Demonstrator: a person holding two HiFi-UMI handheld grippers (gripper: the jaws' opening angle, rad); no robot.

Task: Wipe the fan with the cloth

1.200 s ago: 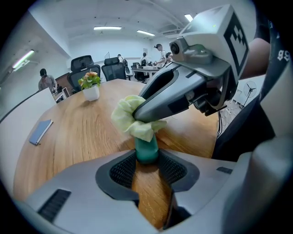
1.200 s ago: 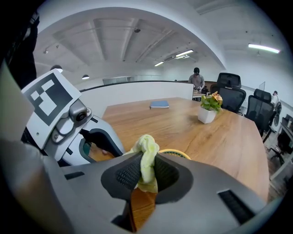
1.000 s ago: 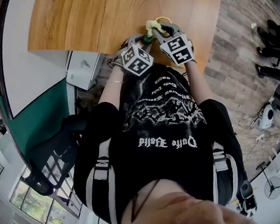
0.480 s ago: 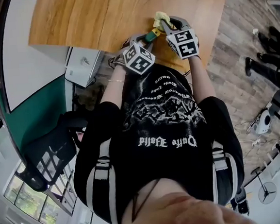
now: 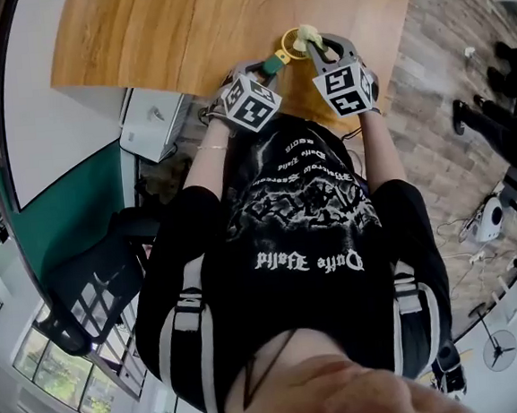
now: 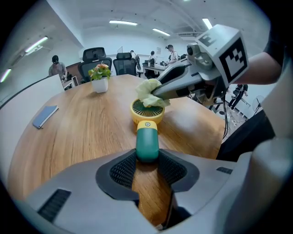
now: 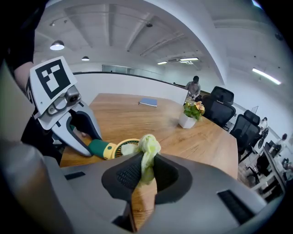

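Note:
A small hand fan with a yellow round head (image 6: 147,109) and a green handle (image 6: 147,144) lies on the wooden table (image 5: 180,28). My left gripper (image 6: 147,161) is shut on the green handle's end. My right gripper (image 7: 143,172) is shut on a pale yellow-green cloth (image 7: 147,148), and the cloth (image 6: 149,92) rests on the fan head's grille. In the head view the fan (image 5: 288,48) lies near the table's front edge, with the left gripper (image 5: 263,69) beside it and the right gripper (image 5: 313,42) over its head.
A potted plant (image 6: 100,77) and a blue notebook (image 6: 45,116) sit farther out on the table. Office chairs (image 6: 96,57) stand beyond it. People are at the back of the room. The table's edge lies close to my body.
My right gripper has carried the cloth to the right, from over the handle end onto the fan's yellow head. The left gripper has stayed in place on the handle.

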